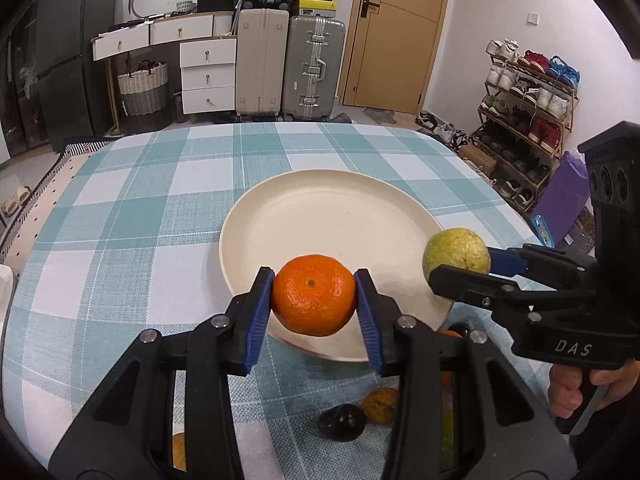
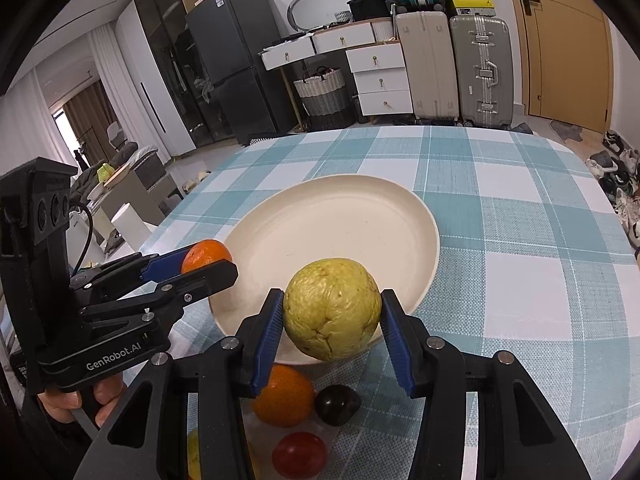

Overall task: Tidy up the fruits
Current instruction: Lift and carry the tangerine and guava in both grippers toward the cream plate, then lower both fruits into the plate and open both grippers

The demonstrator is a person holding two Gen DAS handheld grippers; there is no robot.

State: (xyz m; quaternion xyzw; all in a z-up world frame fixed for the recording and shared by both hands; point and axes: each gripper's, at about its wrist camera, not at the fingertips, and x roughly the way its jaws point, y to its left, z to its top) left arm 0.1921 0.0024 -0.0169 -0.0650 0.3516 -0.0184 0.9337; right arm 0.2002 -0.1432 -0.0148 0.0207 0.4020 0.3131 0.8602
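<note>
My left gripper is shut on an orange mandarin and holds it above the near rim of the cream plate. My right gripper is shut on a yellow-green guava, held above the plate's near edge. The right gripper with the guava also shows in the left wrist view at the plate's right side. The left gripper with the mandarin shows in the right wrist view at the plate's left side.
Loose fruit lies on the checked tablecloth below the grippers: an orange, a dark plum, a red fruit and a brownish fruit. Suitcases, drawers and a shoe rack stand beyond the table.
</note>
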